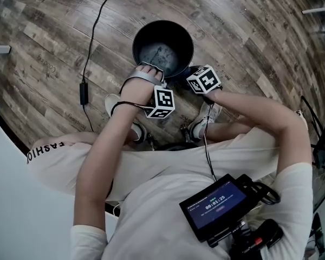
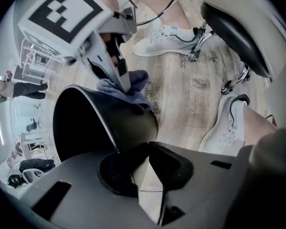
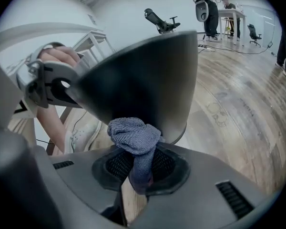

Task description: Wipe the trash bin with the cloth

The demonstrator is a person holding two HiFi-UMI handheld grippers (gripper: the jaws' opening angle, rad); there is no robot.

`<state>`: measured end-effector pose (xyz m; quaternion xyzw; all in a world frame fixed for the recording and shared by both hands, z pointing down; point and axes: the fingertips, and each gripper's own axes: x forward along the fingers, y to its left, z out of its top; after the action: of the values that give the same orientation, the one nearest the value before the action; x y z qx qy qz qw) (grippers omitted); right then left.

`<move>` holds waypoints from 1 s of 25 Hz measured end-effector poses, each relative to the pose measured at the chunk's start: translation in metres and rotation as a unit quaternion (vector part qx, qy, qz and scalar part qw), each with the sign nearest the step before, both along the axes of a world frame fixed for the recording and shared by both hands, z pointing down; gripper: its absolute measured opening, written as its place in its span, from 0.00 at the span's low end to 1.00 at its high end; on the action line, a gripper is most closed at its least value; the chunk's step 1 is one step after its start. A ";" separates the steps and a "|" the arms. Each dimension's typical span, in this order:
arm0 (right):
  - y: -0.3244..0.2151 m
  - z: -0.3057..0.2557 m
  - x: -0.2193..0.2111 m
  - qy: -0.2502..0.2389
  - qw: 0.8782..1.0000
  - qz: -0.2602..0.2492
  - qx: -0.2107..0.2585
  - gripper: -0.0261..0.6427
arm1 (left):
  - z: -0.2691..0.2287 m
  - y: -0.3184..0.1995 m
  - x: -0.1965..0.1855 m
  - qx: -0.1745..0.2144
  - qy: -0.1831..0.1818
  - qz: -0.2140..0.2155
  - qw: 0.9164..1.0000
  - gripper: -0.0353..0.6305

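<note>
An open-plan office: a black swivel chair [image 3: 161,20] stands well left of a white desk [image 3: 231,14], on wood-plank flooring [image 3: 238,94].

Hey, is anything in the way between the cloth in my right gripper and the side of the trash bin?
Nothing visible does. The right gripper holds the cloth bunched right against the outer wall of the trash bin. The left gripper clamps the rim elsewhere, clear of the cloth.
</note>
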<state>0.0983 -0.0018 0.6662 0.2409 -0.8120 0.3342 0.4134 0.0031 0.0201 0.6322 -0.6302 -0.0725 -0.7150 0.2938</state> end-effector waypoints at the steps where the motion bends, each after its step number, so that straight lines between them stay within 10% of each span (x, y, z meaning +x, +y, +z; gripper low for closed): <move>1: -0.001 0.013 0.000 0.006 1.000 -0.003 0.002 0.15 | 0.000 0.000 0.000 -0.001 0.000 -0.002 1.000 0.17; 13: -0.012 0.135 0.011 0.050 0.998 0.016 0.017 0.15 | -0.001 -0.004 0.007 -0.002 0.017 -0.020 1.000 0.17; 25: 0.006 0.046 0.023 0.023 1.000 0.003 -0.013 0.15 | 0.000 -0.004 0.009 0.022 0.029 -0.030 0.999 0.21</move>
<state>0.1213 0.0045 0.7127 0.2455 -0.7972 0.3403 0.4340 0.0119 0.0158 0.6326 -0.6459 -0.0294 -0.7063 0.2884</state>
